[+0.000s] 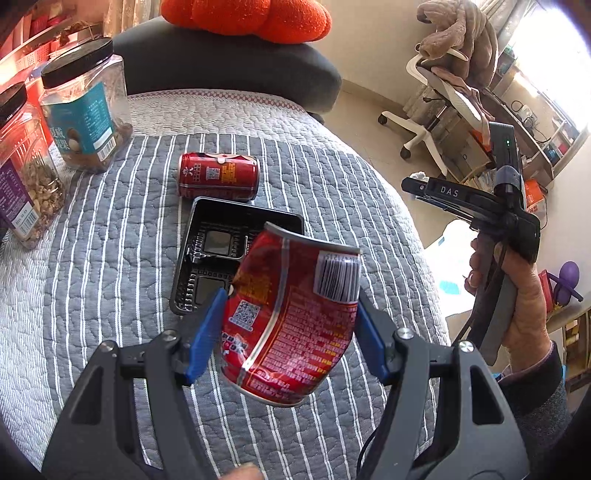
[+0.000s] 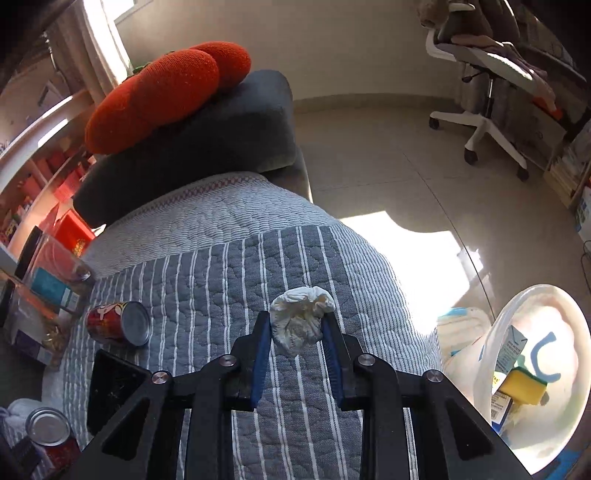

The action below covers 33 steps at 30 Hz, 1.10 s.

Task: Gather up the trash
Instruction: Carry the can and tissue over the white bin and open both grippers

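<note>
My left gripper [image 1: 290,325] is shut on a dented red can [image 1: 291,317], held above the striped quilt [image 1: 110,258]. Under it lies a black plastic tray [image 1: 221,236], and beyond that a second red can [image 1: 218,176] rests on its side. My right gripper [image 2: 297,334] is shut on a crumpled white tissue [image 2: 301,319], lifted over the quilt [image 2: 229,273]. From the left wrist view the right gripper [image 1: 417,182] shows at the right, in a person's hand [image 1: 517,295]. A white bin [image 2: 535,369] at the lower right holds a carton and a yellow sponge.
Two clear jars with black lids [image 1: 85,107] stand at the quilt's left. A grey cushion [image 1: 229,62] with an orange pillow [image 1: 243,16] lies behind. A white office chair [image 2: 484,92] stands on the floor at the right. The lying can [image 2: 120,323] and tray [image 2: 114,387] show at the left.
</note>
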Available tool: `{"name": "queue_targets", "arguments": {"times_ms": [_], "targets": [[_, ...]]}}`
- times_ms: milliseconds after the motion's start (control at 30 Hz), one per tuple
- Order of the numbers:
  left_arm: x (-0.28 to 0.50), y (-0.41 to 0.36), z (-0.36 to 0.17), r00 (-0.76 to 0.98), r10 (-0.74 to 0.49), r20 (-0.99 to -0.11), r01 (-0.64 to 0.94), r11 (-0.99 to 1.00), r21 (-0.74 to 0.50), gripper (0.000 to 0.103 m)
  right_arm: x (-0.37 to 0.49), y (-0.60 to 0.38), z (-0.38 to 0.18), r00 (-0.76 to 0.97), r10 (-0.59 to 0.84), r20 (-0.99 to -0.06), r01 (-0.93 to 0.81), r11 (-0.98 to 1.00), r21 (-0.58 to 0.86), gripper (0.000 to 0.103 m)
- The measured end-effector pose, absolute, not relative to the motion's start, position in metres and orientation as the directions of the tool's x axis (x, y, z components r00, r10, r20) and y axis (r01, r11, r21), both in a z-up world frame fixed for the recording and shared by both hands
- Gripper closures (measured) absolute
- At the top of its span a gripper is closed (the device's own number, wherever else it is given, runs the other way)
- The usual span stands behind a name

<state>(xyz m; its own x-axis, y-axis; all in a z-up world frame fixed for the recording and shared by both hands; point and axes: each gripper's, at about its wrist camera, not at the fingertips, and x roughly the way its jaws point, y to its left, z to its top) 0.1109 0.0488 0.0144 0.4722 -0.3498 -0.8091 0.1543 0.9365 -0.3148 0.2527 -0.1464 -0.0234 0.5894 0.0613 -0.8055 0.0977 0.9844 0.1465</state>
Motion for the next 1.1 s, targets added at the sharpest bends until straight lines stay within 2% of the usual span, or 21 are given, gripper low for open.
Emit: {"name": "queue_targets", "arguments": {"times_ms": [233, 700, 1100], "targets": [[0.111, 0.045, 0.013, 0.471, -0.348, -0.81, 0.153, 0.937, -0.314, 0.035, 0.227, -0.164, 0.009, 0.652, 0.048, -0.756, 0.092, 0.986, 0.142, 0.075], [0.11, 0.025, 0.004, 0.451, -0.354, -0.819, 0.171, 0.935, -0.31, 0.035, 0.169, -0.228, 0.047, 0.722, -0.112, -0.682, 0.2, 0.978, 0.052, 0.075], [0.106, 0.004, -0.001, 0.432, -0.342, -0.834, 0.198, 0.939, -0.282, 0.035, 0.15, -0.288, 0.041, 0.687, -0.257, -0.68, 0.367, 0.93, 0.019, 0.072]]}}
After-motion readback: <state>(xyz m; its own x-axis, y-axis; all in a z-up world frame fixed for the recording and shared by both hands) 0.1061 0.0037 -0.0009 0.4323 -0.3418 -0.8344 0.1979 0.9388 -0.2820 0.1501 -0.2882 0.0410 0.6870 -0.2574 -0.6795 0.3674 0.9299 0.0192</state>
